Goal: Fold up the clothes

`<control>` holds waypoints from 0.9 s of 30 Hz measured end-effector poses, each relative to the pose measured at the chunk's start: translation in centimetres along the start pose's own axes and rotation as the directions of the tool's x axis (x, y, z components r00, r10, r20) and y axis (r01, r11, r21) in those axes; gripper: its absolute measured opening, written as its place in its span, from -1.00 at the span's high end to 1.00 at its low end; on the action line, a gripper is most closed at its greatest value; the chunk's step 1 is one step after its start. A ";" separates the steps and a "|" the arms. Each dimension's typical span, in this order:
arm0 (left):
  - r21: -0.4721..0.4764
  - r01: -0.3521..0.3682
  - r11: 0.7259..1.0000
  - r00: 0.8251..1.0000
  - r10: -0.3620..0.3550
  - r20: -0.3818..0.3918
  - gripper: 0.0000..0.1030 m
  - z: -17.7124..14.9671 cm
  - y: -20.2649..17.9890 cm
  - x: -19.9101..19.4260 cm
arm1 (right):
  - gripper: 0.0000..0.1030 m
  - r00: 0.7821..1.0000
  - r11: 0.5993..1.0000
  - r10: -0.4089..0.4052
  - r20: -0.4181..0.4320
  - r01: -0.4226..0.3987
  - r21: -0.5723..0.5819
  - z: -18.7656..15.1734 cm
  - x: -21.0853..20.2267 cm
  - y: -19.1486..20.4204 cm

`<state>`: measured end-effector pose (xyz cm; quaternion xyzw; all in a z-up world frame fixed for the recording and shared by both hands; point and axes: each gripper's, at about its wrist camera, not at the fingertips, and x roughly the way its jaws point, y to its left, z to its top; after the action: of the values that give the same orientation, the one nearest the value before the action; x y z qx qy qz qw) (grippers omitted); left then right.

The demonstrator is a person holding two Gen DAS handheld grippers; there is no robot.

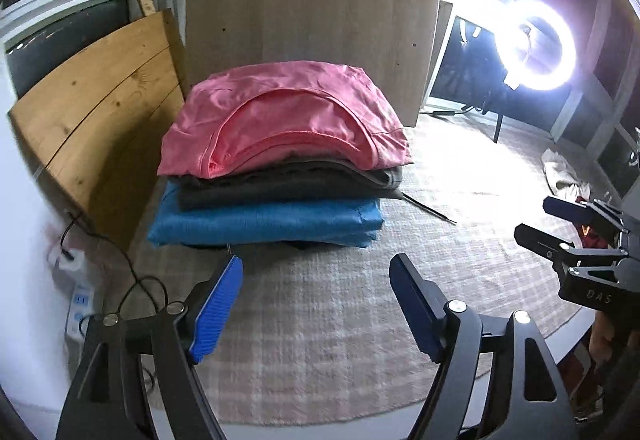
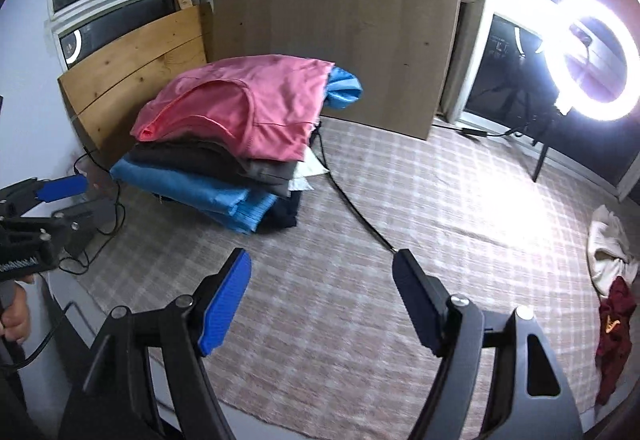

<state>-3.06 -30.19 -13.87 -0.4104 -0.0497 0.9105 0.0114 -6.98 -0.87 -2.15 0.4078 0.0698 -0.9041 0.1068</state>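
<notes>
A stack of folded clothes sits on the checked rug [image 1: 320,320]: a pink garment [image 1: 280,115] on top, a dark grey one [image 1: 288,183] under it, a blue one [image 1: 264,224] near the bottom. The same pink top [image 2: 248,107] shows left of centre in the right wrist view. My left gripper [image 1: 318,262] hovers open just in front of the stack, nothing between its fingers. My right gripper [image 2: 322,256] is open over bare rug, to the right of the stack, also empty. Each gripper shows at the edge of the other's view: right gripper [image 1: 534,217], left gripper [image 2: 80,199].
Unfolded white cloth [image 2: 608,252] and a dark red garment [image 2: 616,324] lie at the right. A bright ring light [image 2: 592,59] stands at back right. Wooden boards [image 1: 100,111] lean behind the stack. A power strip [image 1: 80,304] and a black cable [image 2: 352,207] lie on the floor.
</notes>
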 end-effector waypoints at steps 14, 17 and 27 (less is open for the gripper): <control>-0.121 -0.079 0.990 0.997 0.075 -0.034 -0.44 -4.9 -8.6 -3.9 | -0.41 0.999 0.999 0.051 0.015 -0.050 -0.021 -5.3 -5.8 -8.3; -0.116 -0.082 0.990 0.996 0.078 -0.037 -0.45 -6.2 -11.0 -4.5 | -0.41 0.997 0.997 0.069 0.021 -0.069 -0.029 -6.5 -6.8 -9.7; -0.114 -0.075 0.991 0.997 0.073 -0.018 -0.45 -8.3 -15.1 -6.9 | -0.41 0.995 0.995 0.093 0.038 -0.092 -0.042 -9.2 -9.3 -11.5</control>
<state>7.41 -14.90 -12.65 -0.4182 -0.0867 0.9030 -0.0455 2.78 13.44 -0.77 0.3904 0.0667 -0.9045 0.1581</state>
